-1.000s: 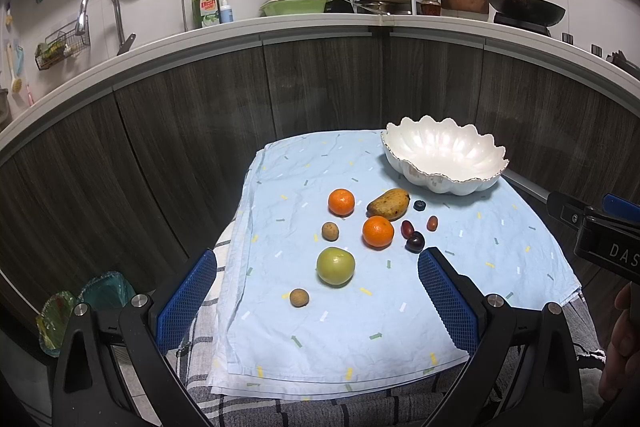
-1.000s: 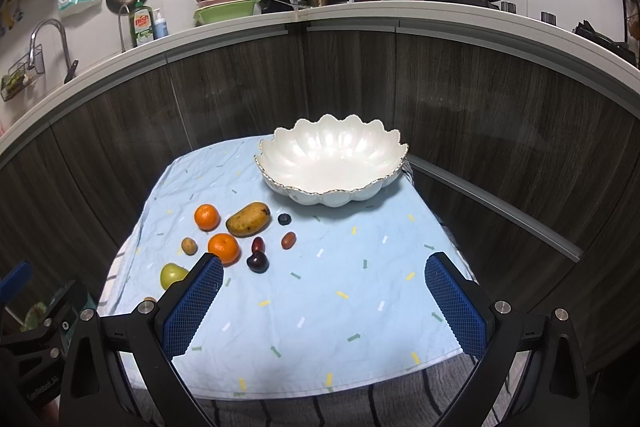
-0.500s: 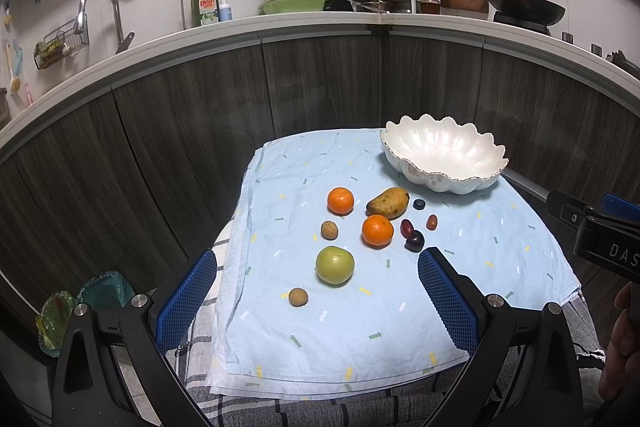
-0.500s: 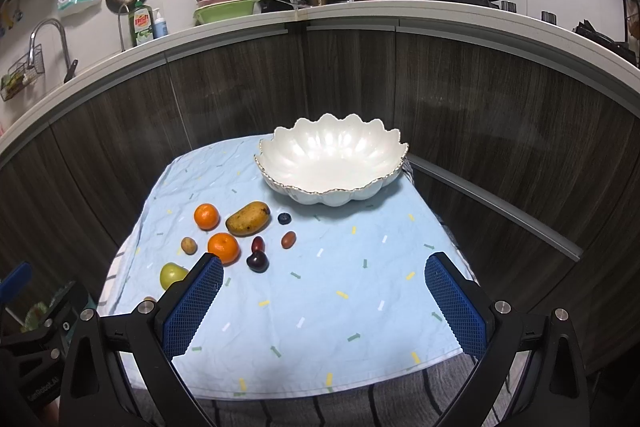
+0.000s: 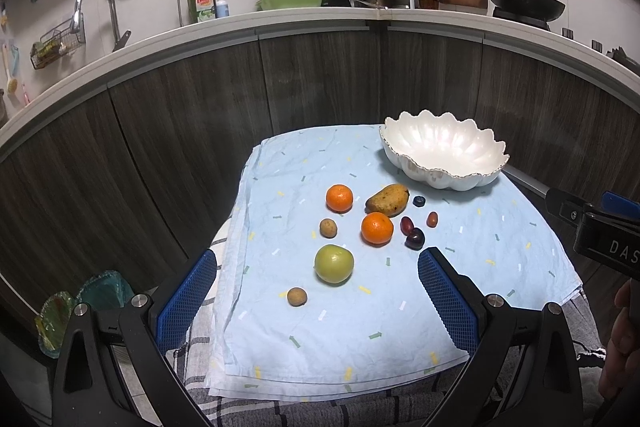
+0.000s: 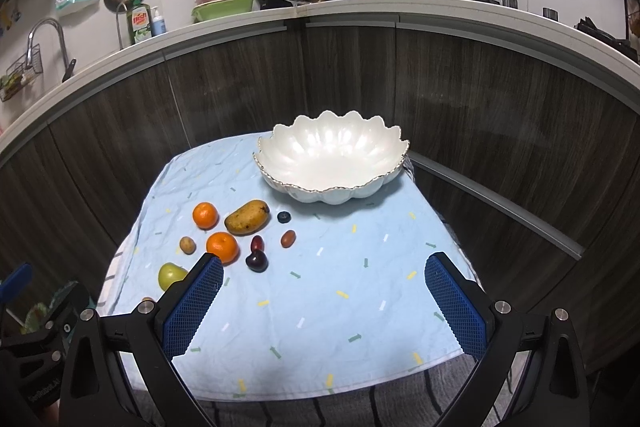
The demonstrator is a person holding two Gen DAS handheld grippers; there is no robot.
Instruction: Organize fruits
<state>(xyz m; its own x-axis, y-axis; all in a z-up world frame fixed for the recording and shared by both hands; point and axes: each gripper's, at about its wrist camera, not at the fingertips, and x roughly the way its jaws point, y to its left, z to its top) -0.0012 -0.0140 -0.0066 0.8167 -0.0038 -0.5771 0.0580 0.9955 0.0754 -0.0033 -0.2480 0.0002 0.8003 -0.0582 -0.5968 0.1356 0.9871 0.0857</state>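
A white scalloped bowl (image 5: 442, 155) stands empty at the far right of a light blue cloth (image 5: 400, 307); it also shows in the right wrist view (image 6: 332, 163). In front of it lie two oranges (image 5: 339, 198) (image 5: 376, 227), a mango (image 5: 387, 199), a green apple (image 5: 333, 263), two small brown fruits (image 5: 328, 228) (image 5: 297, 296), dark plums (image 5: 414, 238), a blueberry (image 5: 419, 201) and a small red fruit (image 5: 431, 219). My left gripper (image 5: 318, 301) is open and empty, above the cloth's near edge. My right gripper (image 6: 324, 301) is open and empty, to the right of the fruits (image 6: 222, 246).
The cloth covers a small table in front of dark wood cabinet fronts (image 5: 320, 83). A kitchen counter (image 5: 304, 21) with dishes, a sink tap and a wok runs behind. Green glass dishes (image 5: 80, 307) sit low at the left. The right gripper's body (image 5: 600, 235) shows at the right edge.
Both grippers have stayed nearly still; the left view has shifted only slightly. No fruit has moved.
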